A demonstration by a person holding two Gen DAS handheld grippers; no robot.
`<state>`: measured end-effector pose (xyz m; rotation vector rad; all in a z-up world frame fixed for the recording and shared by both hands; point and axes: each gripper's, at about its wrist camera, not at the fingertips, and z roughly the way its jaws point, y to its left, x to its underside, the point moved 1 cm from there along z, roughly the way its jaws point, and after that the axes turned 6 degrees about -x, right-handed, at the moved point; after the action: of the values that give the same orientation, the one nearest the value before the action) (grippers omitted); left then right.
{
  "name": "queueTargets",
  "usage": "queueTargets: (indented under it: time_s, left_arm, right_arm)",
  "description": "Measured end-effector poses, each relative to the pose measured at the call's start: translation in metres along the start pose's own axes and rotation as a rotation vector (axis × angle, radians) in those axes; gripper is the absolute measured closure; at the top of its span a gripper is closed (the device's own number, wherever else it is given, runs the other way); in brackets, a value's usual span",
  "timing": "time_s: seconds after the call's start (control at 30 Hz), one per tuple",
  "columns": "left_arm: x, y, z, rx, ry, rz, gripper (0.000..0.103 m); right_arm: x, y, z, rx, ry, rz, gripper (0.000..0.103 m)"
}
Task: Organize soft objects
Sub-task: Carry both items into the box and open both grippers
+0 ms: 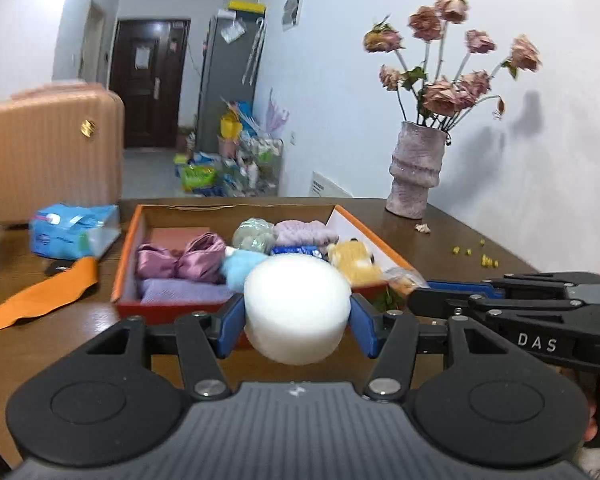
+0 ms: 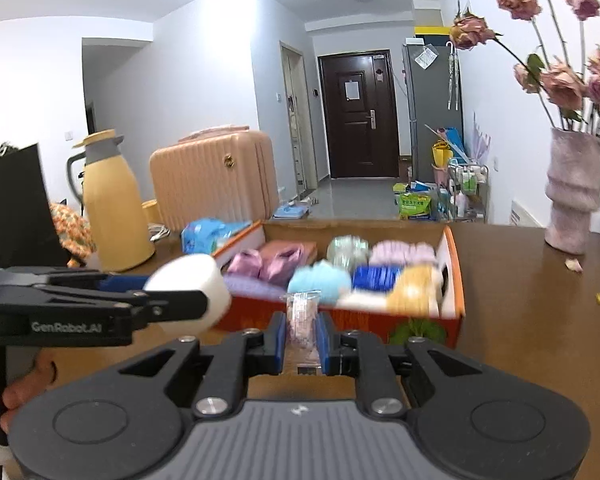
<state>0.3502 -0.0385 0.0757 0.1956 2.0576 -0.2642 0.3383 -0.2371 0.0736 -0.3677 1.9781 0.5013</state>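
Fingers (image 1: 236,320) of my left gripper squeeze a white foam puck (image 1: 296,306), my right fingers (image 2: 279,340) pinch a small clear packet (image 2: 302,320); either could slip short of the orange box (image 2: 454,276).

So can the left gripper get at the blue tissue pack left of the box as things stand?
Probably not yet. The left gripper is shut on the white foam puck, so its jaws are full. The path to the tissue pack looks free, beside the orange box.
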Motion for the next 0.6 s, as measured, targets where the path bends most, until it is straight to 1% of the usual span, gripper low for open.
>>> queueTargets:
  time_s: [0.07,0.17,0.3,0.37,0.4,0.43,0.5,0.57,0.6]
  left_arm:
    - [-0.011,0.007,0.028,0.012,0.028,-0.015,0.046]
    - [-0.018,0.013,0.066,0.006,0.062,-0.007,0.046]
    - [-0.022,0.019,0.116,0.02,0.132,-0.003,0.046]
    - [-0.02,0.02,0.133,0.041,0.161,0.005,0.045]
    - [-0.019,0.021,0.14,0.05,0.18,0.006,0.041]
    - [-0.018,0.022,0.147,0.06,0.196,0.007,0.034]
    - [-0.016,0.027,0.157,0.072,0.212,0.011,0.026]
    - [-0.018,0.036,0.158,0.079,0.207,0.004,0.025]
    - [-0.019,0.041,0.157,0.079,0.202,-0.007,0.024]
  right_arm:
    - [-0.013,-0.011,0.021,-0.01,0.004,0.001,0.087]
    - [-0.035,-0.03,0.058,-0.028,0.016,0.016,0.087]
    - [-0.064,-0.052,0.118,-0.066,0.066,0.039,0.087]
    - [-0.079,-0.062,0.151,-0.08,0.092,0.055,0.087]
    - [-0.086,-0.065,0.17,-0.092,0.108,0.064,0.087]
    - [-0.091,-0.069,0.185,-0.099,0.121,0.082,0.087]
    - [-0.101,-0.073,0.219,-0.115,0.158,0.102,0.087]
    - [-0.106,-0.075,0.249,-0.111,0.175,0.119,0.084]
    - [-0.107,-0.077,0.262,-0.102,0.19,0.135,0.083]
